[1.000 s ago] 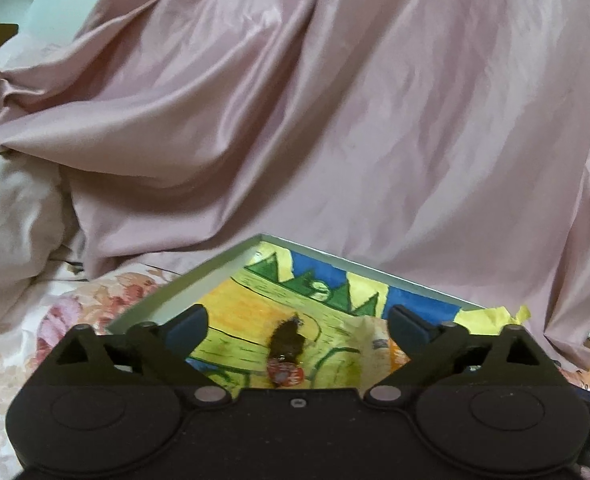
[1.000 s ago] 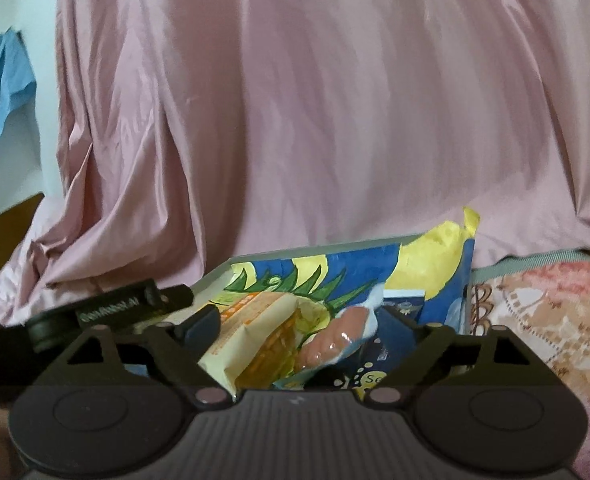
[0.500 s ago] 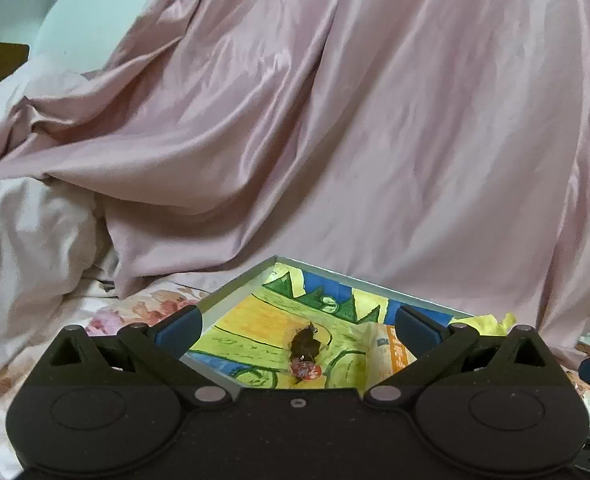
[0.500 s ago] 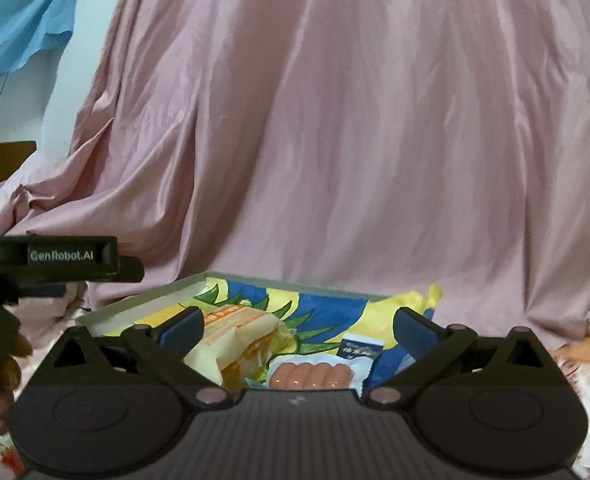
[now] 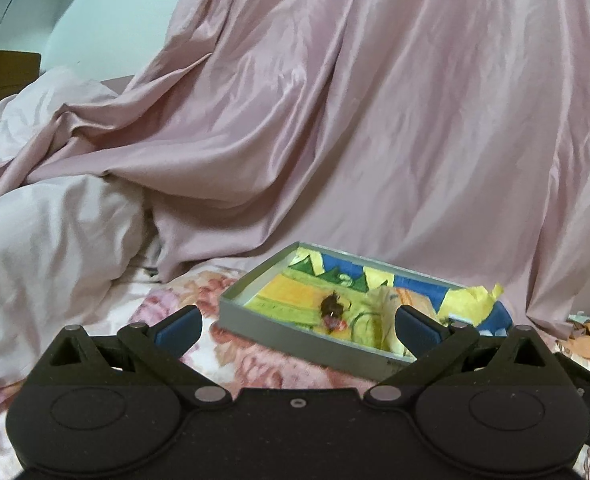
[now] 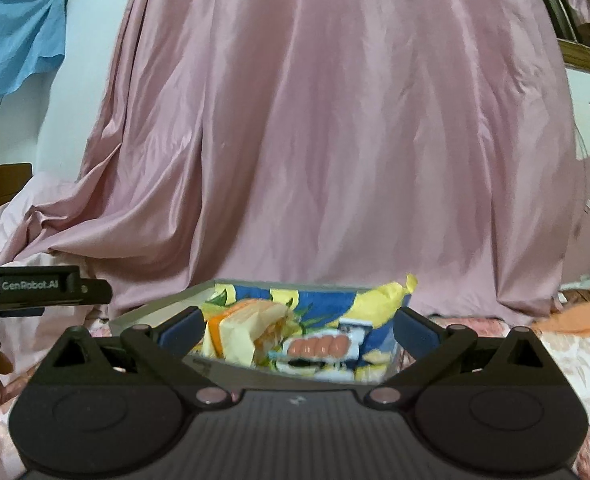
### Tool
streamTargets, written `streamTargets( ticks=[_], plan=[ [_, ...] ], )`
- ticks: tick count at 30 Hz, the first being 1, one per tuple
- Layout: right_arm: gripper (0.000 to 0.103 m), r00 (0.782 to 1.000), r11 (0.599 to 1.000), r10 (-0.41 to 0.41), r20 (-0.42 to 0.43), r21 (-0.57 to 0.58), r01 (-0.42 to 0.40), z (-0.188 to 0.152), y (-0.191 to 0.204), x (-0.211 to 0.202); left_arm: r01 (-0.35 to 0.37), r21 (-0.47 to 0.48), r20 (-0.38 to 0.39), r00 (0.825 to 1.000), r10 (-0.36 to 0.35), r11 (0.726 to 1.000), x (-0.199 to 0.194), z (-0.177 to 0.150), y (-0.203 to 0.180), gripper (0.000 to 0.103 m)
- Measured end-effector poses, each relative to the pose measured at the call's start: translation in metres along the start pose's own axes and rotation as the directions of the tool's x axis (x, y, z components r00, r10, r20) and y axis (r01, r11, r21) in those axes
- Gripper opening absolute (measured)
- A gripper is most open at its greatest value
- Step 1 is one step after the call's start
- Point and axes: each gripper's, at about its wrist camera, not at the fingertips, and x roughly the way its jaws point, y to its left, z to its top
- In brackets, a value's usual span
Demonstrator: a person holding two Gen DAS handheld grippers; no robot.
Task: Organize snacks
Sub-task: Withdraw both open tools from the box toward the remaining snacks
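Grey tray (image 5: 295, 340) of snacks sits farther off now; both grippers have backed away, jaws wide apart, empty.

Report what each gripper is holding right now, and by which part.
Nothing is held. The left gripper and right gripper are both open and empty, short of the snack tray.

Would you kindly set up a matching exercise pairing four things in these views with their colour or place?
Things:
1. box
2. big draped sheet
3. hanging cloth
4. sausage packet

Descriptions:
A. blue, upper left by the wall
B. grey, resting on the flowered bedcover
C. lying inside the box among yellow and blue bags
D. pink, rising behind the box

Pairs: 1-B, 2-D, 3-A, 4-C
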Motion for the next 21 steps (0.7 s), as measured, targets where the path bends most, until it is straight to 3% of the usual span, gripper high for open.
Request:
streamTargets(
  ticks=[12,21],
  plan=[
    [0.103,0.997,0.998,-0.007,-0.079,0.054,0.012,-0.027,0.018,-0.064,-0.006,0.019,-0.044,0.999,0.007,1.000,-0.053,-0.041,0.029,0.102],
    [0.103,0.983,0.999,0.004,-0.184,0.038,0.003,-0.045,0.044,-0.085,-0.003,0.065,-0.108,0.994,0.010,0.998,-0.076,-0.074,0.048,0.102]
  ],
)
